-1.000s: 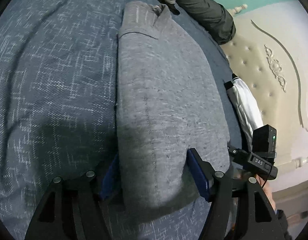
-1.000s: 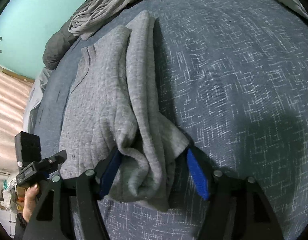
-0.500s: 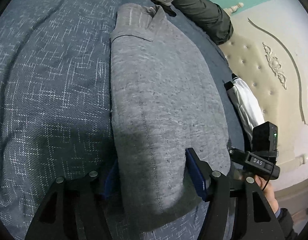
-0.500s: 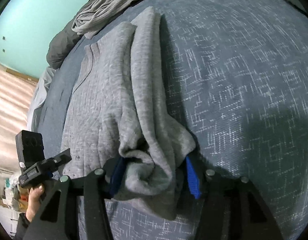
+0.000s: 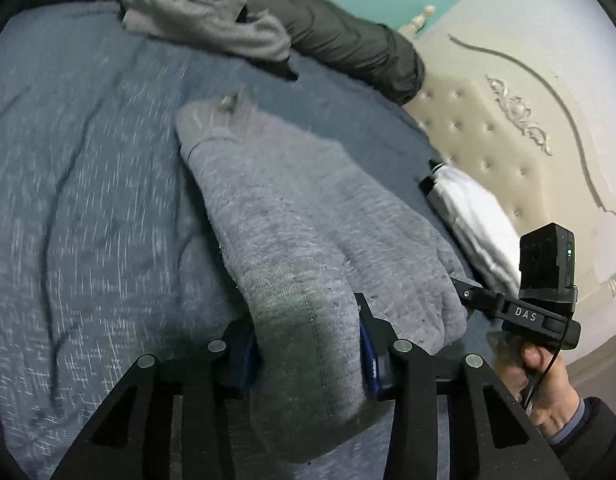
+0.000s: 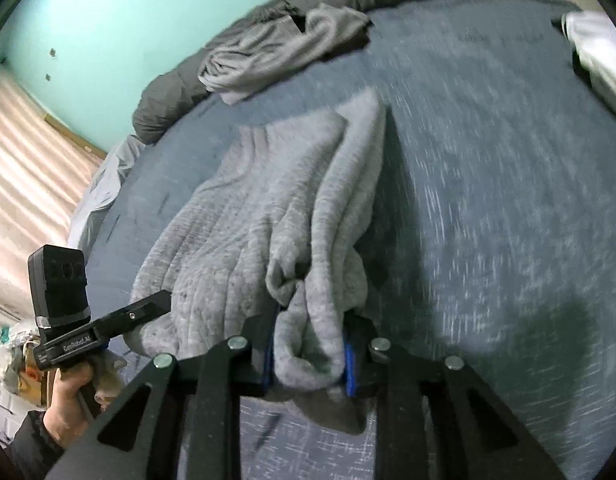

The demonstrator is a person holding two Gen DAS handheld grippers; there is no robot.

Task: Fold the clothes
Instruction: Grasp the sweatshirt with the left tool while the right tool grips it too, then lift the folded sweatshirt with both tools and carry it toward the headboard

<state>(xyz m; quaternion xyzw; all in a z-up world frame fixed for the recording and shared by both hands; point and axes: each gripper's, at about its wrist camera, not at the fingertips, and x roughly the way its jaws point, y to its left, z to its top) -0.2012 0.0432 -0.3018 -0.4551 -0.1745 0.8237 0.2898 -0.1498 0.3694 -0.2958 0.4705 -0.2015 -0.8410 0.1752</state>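
The bed [image 5: 87,200], under a blue cover, carried a grey sweater [image 5: 291,216] lying lengthwise away from the cameras, collar at the far end. Both hands pointed their grippers steeply downward at its near hem. The left gripper [image 5: 308,348] was closing, its pads pressing a fold of hem. The right gripper [image 6: 308,356] was closing on bunched hem cloth.

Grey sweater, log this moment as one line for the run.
stage: lift near edge | grey sweater: bunched, on blue bedspread | left hand-held gripper: closing on hem | right hand-held gripper: closing on hem
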